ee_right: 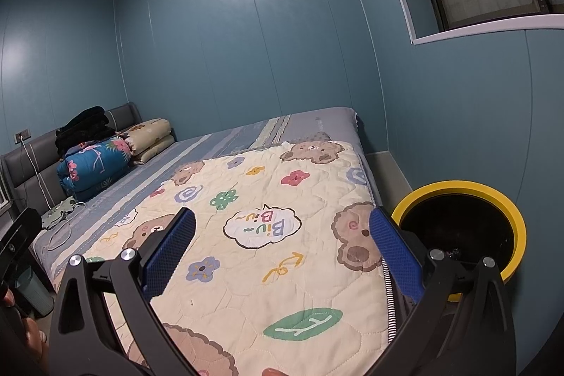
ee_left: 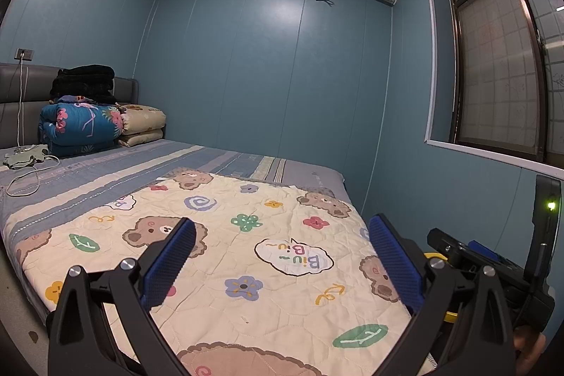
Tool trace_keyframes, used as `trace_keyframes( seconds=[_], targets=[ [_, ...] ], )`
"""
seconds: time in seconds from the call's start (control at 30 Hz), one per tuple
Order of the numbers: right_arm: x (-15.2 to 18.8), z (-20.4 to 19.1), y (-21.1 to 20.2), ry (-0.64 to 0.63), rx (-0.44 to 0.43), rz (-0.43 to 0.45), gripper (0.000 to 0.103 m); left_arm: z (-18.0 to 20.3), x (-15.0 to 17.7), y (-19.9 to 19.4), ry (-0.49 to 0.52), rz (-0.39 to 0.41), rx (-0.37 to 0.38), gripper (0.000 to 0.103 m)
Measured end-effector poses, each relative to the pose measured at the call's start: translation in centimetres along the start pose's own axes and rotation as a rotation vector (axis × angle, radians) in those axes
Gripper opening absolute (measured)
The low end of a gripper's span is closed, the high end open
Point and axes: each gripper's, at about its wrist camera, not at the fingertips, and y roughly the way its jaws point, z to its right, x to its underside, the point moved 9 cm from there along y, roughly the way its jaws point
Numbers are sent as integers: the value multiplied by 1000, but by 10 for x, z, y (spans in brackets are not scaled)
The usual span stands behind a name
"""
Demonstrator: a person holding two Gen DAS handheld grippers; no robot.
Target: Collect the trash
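A round bin with a yellow rim (ee_right: 458, 187) and a dark inside stands on the floor at the bed's right side; a sliver of its yellow rim (ee_left: 434, 256) shows in the left wrist view. My left gripper (ee_left: 282, 259) is open above the cream bear-print quilt (ee_left: 246, 256), nothing between its blue pads. My right gripper (ee_right: 282, 256) is open too, over the same quilt (ee_right: 268, 235), its right finger (ee_right: 394, 256) overlapping the bin's rim in the picture. I see no loose trash on the quilt. Something small glints inside the bin; I cannot tell what.
Folded quilts and dark clothes (ee_left: 84, 115) are piled at the headboard. A white cable and a small green cloth (ee_left: 26, 157) lie on the striped sheet. Blue walls close in behind and to the right, with a window (ee_left: 500, 73). The other handheld gripper (ee_left: 493, 263) sits at right.
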Motion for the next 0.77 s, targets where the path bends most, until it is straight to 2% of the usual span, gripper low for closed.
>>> trace_keyframes(
  seconds=[0.47,0.77],
  targets=[
    [7,-2,-3,17,4,-14,95,4,4,2,21,-5,-2,95],
    [7,0,1,24,4,-22,95,5,5,3,0,-17,10,95]
  ],
)
